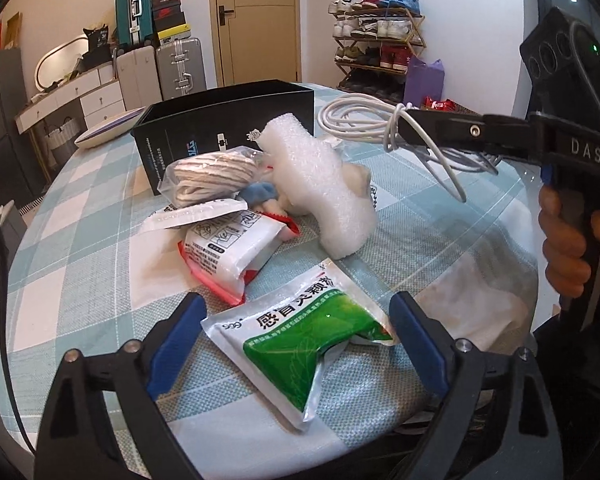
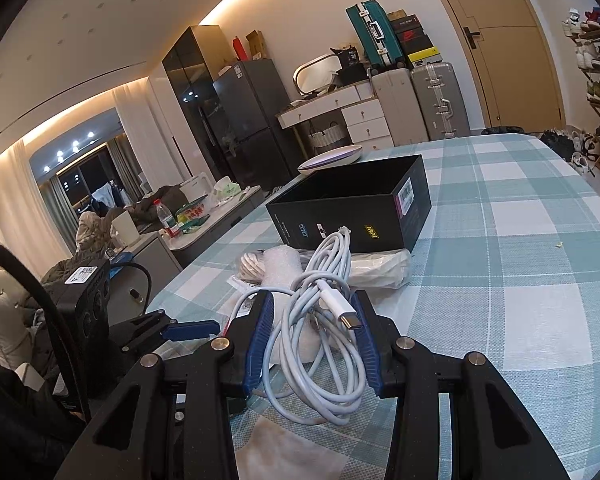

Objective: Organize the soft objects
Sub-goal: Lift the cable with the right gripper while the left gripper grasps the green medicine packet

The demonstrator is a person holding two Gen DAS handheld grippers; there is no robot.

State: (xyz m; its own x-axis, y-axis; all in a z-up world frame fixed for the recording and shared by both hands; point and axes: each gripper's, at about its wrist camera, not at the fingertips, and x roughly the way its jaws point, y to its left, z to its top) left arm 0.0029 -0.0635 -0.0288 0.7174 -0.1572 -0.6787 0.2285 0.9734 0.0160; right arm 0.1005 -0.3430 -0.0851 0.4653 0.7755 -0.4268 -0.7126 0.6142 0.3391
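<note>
A green and silver sachet (image 1: 300, 344) lies flat on the checked tablecloth (image 1: 80, 240), between the blue pads of my left gripper (image 1: 296, 300). That gripper is open, its pads standing beside the sachet's edges. My right gripper (image 2: 313, 298) is shut on a coiled white cable (image 2: 324, 280) and holds it above the table; from the left wrist it shows at the right (image 1: 406, 120) with the cable (image 1: 352, 116) hanging from it. An open black box (image 1: 220, 120) stands behind a pile: a white foam piece (image 1: 320, 184), a bag of white cord (image 1: 212, 176) and a red and white packet (image 1: 228, 252).
A small blue plush toy (image 1: 260, 194) lies in the pile. A white dish (image 1: 108, 128) sits past the box near the far table edge. A person's hand (image 1: 564, 248) grips the right tool. A red packet (image 1: 440, 104) lies at the far right.
</note>
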